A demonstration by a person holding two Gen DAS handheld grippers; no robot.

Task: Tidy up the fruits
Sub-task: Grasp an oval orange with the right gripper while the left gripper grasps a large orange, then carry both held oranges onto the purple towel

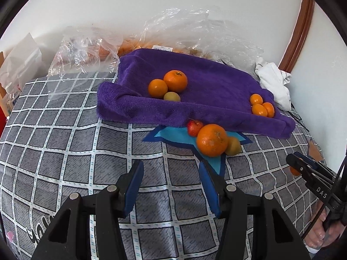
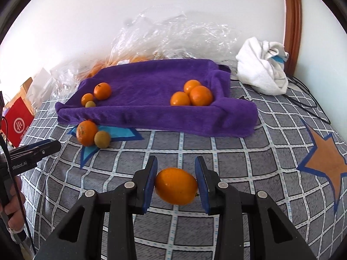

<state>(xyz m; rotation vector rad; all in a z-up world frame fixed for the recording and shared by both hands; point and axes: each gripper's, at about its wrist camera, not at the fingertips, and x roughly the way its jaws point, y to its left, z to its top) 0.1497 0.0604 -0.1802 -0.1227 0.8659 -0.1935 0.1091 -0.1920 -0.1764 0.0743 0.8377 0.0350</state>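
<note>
Purple towel (image 2: 151, 99) holds orange mandarins (image 2: 200, 95); grey bedsheet (image 2: 216, 151) has a white grid, an orange blue-edged star (image 2: 325, 164) at 3 o'clock.

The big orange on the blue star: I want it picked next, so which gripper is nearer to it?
Left. The left gripper is open just short of the big orange. The right gripper, shut on a small orange, is farther off to its right.
</note>
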